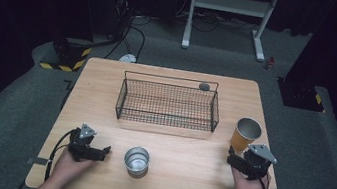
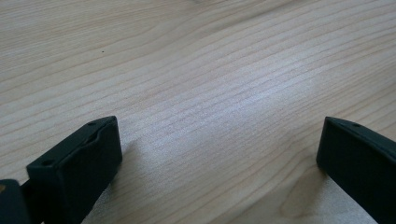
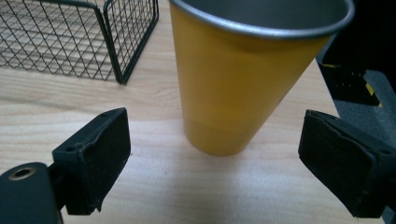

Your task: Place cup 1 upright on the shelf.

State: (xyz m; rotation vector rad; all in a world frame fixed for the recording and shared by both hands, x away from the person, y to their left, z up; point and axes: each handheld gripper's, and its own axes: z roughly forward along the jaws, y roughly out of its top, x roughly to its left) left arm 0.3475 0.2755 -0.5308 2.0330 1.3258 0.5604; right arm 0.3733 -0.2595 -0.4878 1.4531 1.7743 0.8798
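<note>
Cup work has hardly begun. Your yellow cup [image 3: 243, 79] stands upright near the table's right edge, just beside the wire basket [image 1: 168, 105], and your right gripper [image 3: 215, 158] has its jaws wide apart in front of it, not touching. Your left gripper [image 1: 97, 152] is spread apart too, near the silver cup [image 1: 137, 160]. Nothing sits in the basket yet. You work on a pale wooden table [image 1: 185, 173] in a dark room with grey floor.

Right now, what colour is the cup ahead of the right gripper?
Yellow-orange cup with a grey metal rim; clearest in the right gripper view.
</note>
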